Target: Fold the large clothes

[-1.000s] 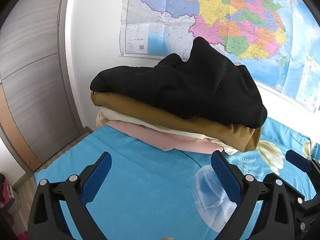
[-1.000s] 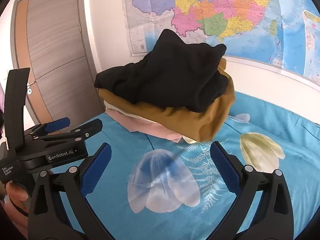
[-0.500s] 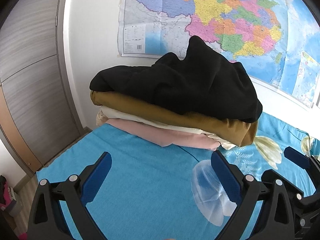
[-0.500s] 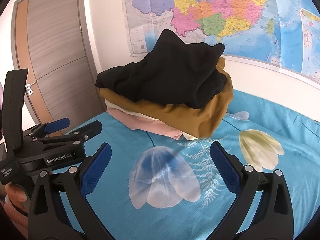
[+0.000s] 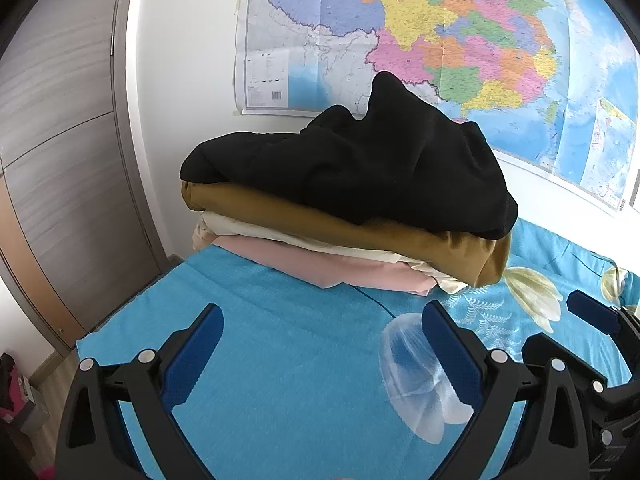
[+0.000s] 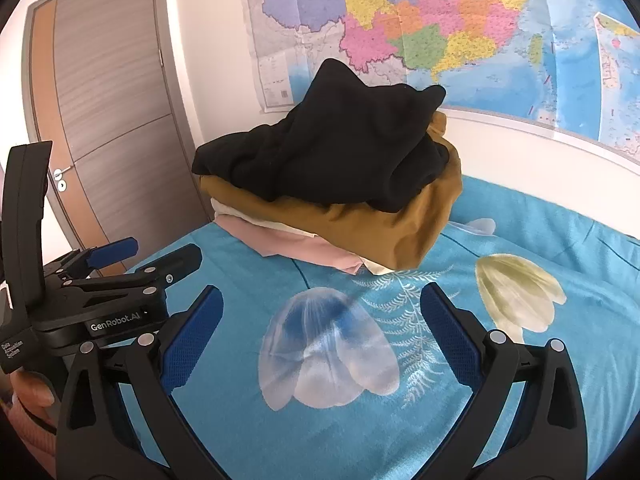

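Observation:
A stack of folded clothes lies at the far corner of the bed: a black garment (image 5: 360, 164) (image 6: 332, 148) on top, a mustard one (image 5: 360, 236) (image 6: 376, 220) under it, then a cream one (image 5: 256, 228) and a pink one (image 5: 320, 264) (image 6: 292, 244). My left gripper (image 5: 322, 332) is open and empty above the blue sheet, short of the stack. My right gripper (image 6: 320, 320) is open and empty over the flower print. The left gripper also shows at the left of the right wrist view (image 6: 132, 264).
The bed carries a blue flowered sheet (image 5: 280, 360) (image 6: 540, 360). A wall map (image 5: 440, 32) (image 6: 440, 28) hangs behind the stack. A grey wooden door (image 6: 112, 120) stands at left, past the bed's edge. Floor clutter (image 5: 12, 392) lies at lower left.
Both grippers have drifted slightly, so the stack sits a little higher and further left in the views. Both stay open and empty. The clothes have not moved.

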`<act>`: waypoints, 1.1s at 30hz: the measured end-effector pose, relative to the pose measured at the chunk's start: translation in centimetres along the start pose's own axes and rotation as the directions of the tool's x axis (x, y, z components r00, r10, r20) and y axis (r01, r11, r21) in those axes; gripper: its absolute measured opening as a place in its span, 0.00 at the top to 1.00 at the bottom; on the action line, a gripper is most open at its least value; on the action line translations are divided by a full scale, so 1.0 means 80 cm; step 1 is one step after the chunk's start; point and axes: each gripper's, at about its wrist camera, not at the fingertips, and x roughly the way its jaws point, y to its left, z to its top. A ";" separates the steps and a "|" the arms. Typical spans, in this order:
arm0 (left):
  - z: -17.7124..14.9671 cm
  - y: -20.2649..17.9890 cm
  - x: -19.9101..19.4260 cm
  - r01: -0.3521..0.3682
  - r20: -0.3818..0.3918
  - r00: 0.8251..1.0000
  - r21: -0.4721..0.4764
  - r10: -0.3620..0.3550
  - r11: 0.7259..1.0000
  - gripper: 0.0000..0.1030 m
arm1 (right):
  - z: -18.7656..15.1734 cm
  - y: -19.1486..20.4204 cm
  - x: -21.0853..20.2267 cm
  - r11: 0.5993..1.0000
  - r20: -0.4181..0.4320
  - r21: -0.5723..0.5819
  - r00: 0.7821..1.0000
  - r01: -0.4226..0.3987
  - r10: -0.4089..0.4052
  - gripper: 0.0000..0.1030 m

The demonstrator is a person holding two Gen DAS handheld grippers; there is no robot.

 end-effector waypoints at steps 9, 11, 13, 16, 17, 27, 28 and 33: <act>-0.002 -0.004 -0.008 -0.003 0.013 1.000 0.007 0.003 1.000 0.06 | 0.000 0.000 -0.007 1.000 0.012 0.002 1.000 0.014 -0.015 0.05; -0.003 -0.004 -0.010 -0.003 0.014 1.000 0.007 0.003 1.000 0.06 | -0.001 0.001 -0.008 1.000 0.012 0.002 1.000 0.012 -0.012 0.05; -0.003 -0.004 -0.011 -0.004 0.015 1.000 0.006 0.004 1.000 0.06 | -0.001 0.001 -0.009 1.000 0.015 0.001 1.000 0.014 -0.014 0.05; -0.004 -0.004 -0.013 -0.004 0.018 1.000 0.007 0.004 1.000 0.06 | -0.002 0.002 -0.012 1.000 0.019 0.001 1.000 0.013 -0.013 0.05; -0.004 -0.004 -0.015 -0.005 0.019 1.000 0.007 0.005 1.000 0.06 | -0.002 0.002 -0.012 1.000 0.019 0.001 1.000 0.015 -0.015 0.05; -0.008 -0.004 -0.022 -0.013 0.030 0.999 0.010 0.013 1.000 0.06 | -0.005 0.005 -0.017 1.000 0.030 0.000 0.999 0.019 -0.019 0.05; -0.009 -0.004 -0.023 -0.013 0.030 0.999 0.010 0.012 1.000 0.06 | -0.005 0.006 -0.017 1.000 0.032 0.001 0.999 0.017 -0.017 0.05; -0.011 -0.004 -0.027 -0.014 0.033 0.999 0.011 0.014 1.000 0.06 | -0.006 0.008 -0.020 1.000 0.034 -0.002 0.999 0.019 -0.019 0.05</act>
